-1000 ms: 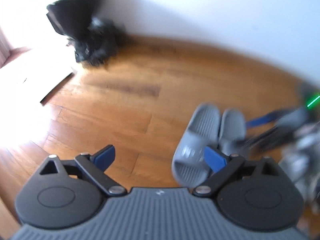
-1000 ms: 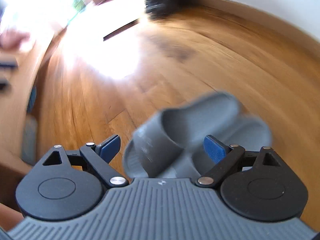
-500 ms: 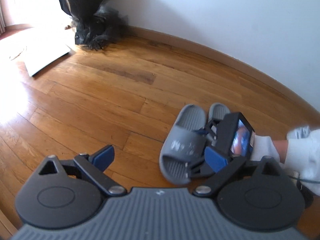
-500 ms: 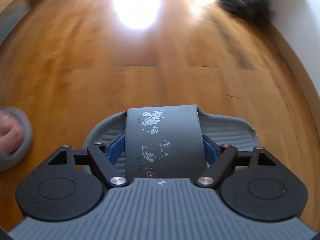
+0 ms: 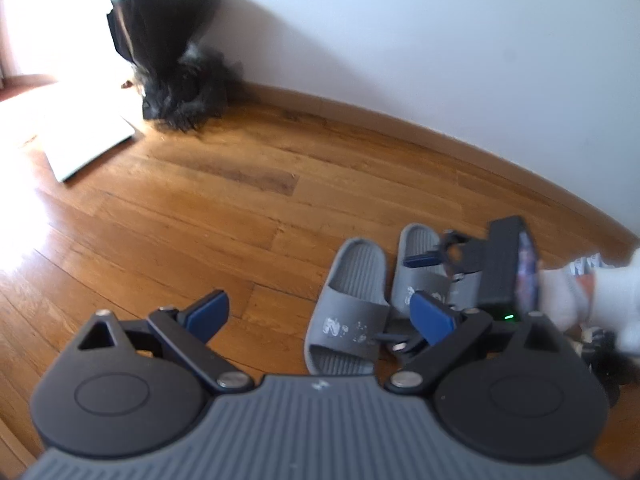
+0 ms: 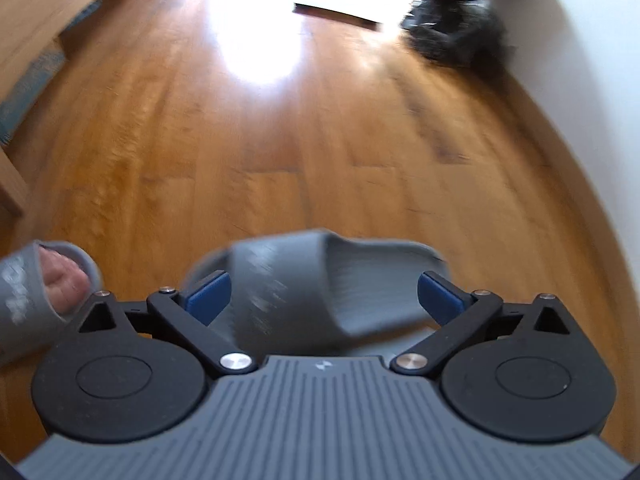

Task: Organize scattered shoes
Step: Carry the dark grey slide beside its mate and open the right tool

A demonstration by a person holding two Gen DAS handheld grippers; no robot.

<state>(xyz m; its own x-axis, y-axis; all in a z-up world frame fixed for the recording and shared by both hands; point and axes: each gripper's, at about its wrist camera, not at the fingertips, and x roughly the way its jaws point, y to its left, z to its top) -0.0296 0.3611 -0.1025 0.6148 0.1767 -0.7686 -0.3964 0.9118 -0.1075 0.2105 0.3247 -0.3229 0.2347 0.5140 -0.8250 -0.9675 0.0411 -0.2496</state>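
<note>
1. Grey slippers: two of them lie side by side on the wooden floor (image 5: 200, 216), near the skirting board, the left slipper (image 5: 348, 312) touching or almost touching the right slipper (image 5: 420, 272), toes toward the wall (image 5: 400, 40).
2. As far as I can judge, this pair is as good as sorted: both point the same way and sit together. Whether more shoes wait elsewhere I cannot tell; a foot in a grey slipper (image 6: 36, 292) shows at the edge of the right wrist view, and that one is being worn.
3. The right gripper (image 6: 324, 296) hangs over the right slipper with its jaws opening wide; the strap lies between the blue pads (image 6: 208, 296) but they do not press on it. Half a second ago those pads were clamped on the strap, so the slipper has just been let go.
4. The left gripper (image 5: 320, 316) is spread and empty, hovering over bare floor just left of the pair, much as it was a second ago.
5. Compared with a second ago, the right slipper now rests flat beside its mate instead of being carried in.
6. A black bundle (image 5: 176, 64) and a white board (image 5: 80, 140) sit well apart, toward the corner.
</note>
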